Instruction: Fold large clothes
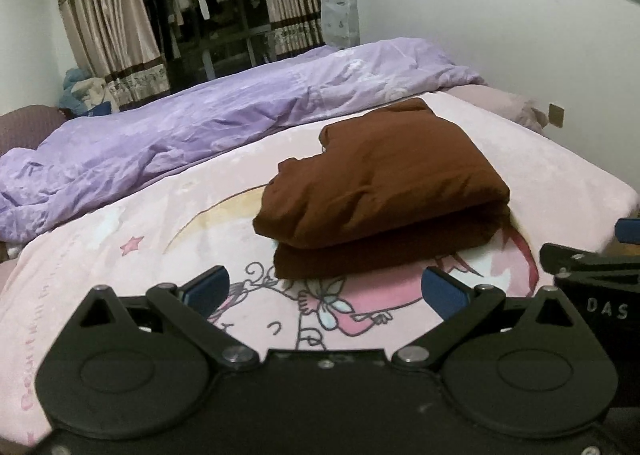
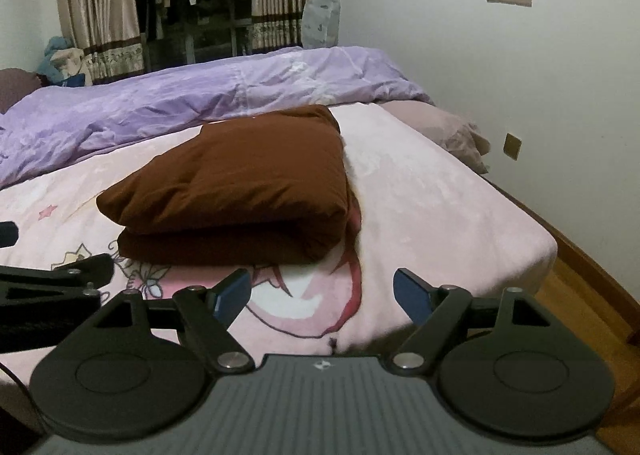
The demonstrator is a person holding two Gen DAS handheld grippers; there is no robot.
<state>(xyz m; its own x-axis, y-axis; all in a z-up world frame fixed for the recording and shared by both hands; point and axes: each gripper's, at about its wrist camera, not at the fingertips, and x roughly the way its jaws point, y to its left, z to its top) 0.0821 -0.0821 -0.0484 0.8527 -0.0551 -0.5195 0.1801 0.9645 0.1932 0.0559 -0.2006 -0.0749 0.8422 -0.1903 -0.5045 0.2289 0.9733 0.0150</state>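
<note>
A brown garment [image 1: 380, 191] lies folded into a thick rectangular stack on the pink cartoon bed sheet [image 1: 140, 239]. It also shows in the right wrist view [image 2: 240, 187]. My left gripper [image 1: 326, 291] is open and empty, just short of the stack's near edge. My right gripper [image 2: 322, 297] is open and empty, also short of the stack, over the sheet [image 2: 432, 195]. The right gripper's side shows at the right edge of the left wrist view [image 1: 592, 271]. The left gripper's side shows at the left edge of the right wrist view [image 2: 60, 279].
A crumpled purple duvet [image 1: 200, 127] lies along the far side of the bed. A mauve pillow [image 2: 448, 131] sits at the head by the white wall. Curtains [image 1: 108, 23] frame a dark window with hanging clothes. The wooden floor [image 2: 592, 307] lies beyond the bed's right edge.
</note>
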